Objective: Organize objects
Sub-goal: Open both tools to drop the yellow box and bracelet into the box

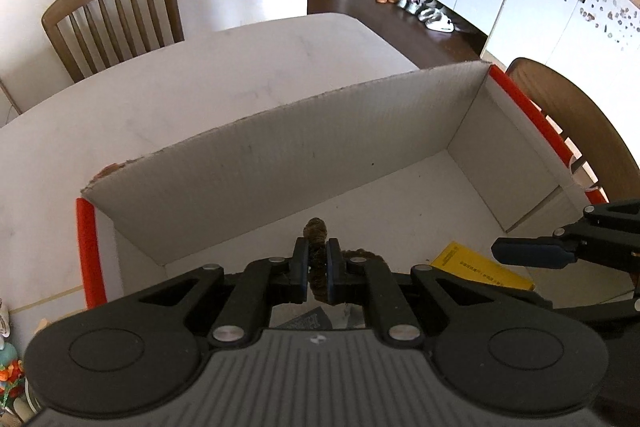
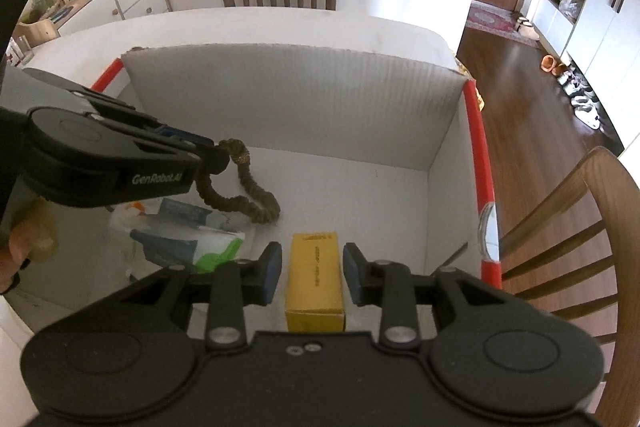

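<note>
Box (image 2: 448, 155): white cardboard, red-edged, on table (image 2: 360, 31).
Left gripper (image 1: 317, 269): marked "GenRobot.AI"; jaws clamped on brown rope (image 2: 256, 199) inside box.
Right gripper (image 2: 311, 273): jaws parted, straddling yellow carton (image 2: 315, 279) on box floor; print unreadable.

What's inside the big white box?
Inside the box lie a yellow carton, some plastic packets, and a brown fabric loop that the left gripper pinches. The grippers cover the box's near floor, so anything there is hidden.
</note>
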Available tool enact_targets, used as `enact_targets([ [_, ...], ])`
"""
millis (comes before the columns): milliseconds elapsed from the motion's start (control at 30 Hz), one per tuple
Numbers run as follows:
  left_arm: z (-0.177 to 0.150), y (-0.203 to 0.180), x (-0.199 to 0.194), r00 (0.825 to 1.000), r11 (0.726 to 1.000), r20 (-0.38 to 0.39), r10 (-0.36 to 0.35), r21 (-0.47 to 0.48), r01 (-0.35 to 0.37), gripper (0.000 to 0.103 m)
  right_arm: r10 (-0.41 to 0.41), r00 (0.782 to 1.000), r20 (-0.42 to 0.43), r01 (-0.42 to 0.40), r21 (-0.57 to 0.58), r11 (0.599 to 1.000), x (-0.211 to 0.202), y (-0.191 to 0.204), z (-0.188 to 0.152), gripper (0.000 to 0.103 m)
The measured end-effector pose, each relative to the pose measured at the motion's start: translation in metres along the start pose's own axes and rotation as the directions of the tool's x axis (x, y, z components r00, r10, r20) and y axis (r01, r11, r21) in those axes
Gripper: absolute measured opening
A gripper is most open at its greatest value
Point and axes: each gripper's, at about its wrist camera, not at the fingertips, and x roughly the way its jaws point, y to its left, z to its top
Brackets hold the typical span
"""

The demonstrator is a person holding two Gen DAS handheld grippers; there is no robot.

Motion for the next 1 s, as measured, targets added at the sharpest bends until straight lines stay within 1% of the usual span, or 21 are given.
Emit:
enact_targets([
  [67, -0.001, 0.001, -0.002, 1.000, 1.000, 0.005, -0.006, -0.002, 0.006, 0.008, -0.002, 1.000, 0.005, 0.002, 0.002, 1.000, -0.003, 0.001, 0.000, 0.039],
  [267, -0.006, 0.002, -0.004, 1.000, 1.000, -0.011, -0.003, -0.002, 0.003, 0.009, 0.004, 1.000, 0.024, -0.004, 0.000, 1.000, -0.014, 0.001, 0.000, 0.048],
  [300, -0.006, 0.003, -0.005, 1.000, 1.000, -0.010, 0.000, -0.003, 0.000, 0.010, 0.003, 1.000, 0.028, -0.003, 0.000, 1.000, -0.016, 0.002, 0.000, 0.049],
  [367, -0.009, 0.003, -0.009, 1.000, 1.000, 0.000, -0.001, -0.004, 0.001, 0.010, 0.006, 0.999, 0.040, -0.006, 0.001, 1.000, -0.022, 0.002, 0.000, 0.055],
  [467, -0.011, 0.007, -0.015, 1.000, 1.000, 0.020, -0.012, -0.012, 0.013, 0.013, 0.005, 0.998, 0.059, -0.005, 0.002, 1.000, -0.028, 0.003, 0.001, 0.057],
  [500, -0.012, 0.007, -0.018, 1.000, 1.000, 0.027, -0.011, -0.012, 0.011, 0.018, 0.007, 0.998, 0.062, -0.007, 0.003, 1.000, -0.031, 0.004, 0.000, 0.058],
  [533, -0.012, 0.007, -0.020, 0.999, 1.000, 0.033, -0.007, -0.012, 0.007, 0.028, 0.008, 0.998, 0.067, -0.008, 0.003, 1.000, -0.033, 0.004, 0.000, 0.058],
  [567, -0.013, 0.007, -0.022, 0.999, 1.000, 0.039, -0.005, -0.011, 0.005, 0.034, 0.006, 0.997, 0.073, -0.007, 0.003, 1.000, -0.036, 0.005, -0.001, 0.060],
  [600, -0.014, 0.008, -0.024, 0.999, 1.000, 0.046, -0.004, -0.010, 0.005, 0.046, 0.007, 0.997, 0.080, -0.008, 0.002, 1.000, -0.040, 0.005, -0.001, 0.061],
  [633, -0.015, 0.008, -0.028, 0.998, 1.000, 0.057, -0.003, -0.010, 0.004, 0.052, 0.009, 0.996, 0.086, -0.010, 0.001, 1.000, -0.043, 0.006, -0.001, 0.061],
  [833, -0.024, 0.012, -0.050, 0.995, 1.000, 0.099, -0.004, -0.025, 0.006, 0.052, 0.021, 0.992, 0.122, -0.022, 0.008, 1.000, -0.064, 0.009, -0.003, 0.063],
  [933, -0.029, 0.017, -0.064, 0.992, 0.999, 0.125, -0.006, -0.034, 0.010, 0.054, 0.021, 0.989, 0.145, -0.023, 0.012, 1.000, -0.076, 0.012, -0.005, 0.069],
  [1000, -0.034, 0.020, -0.077, 0.989, 0.999, 0.146, -0.013, -0.041, 0.019, 0.056, 0.030, 0.986, 0.164, -0.032, 0.011, 0.999, -0.086, 0.014, -0.006, 0.071],
])
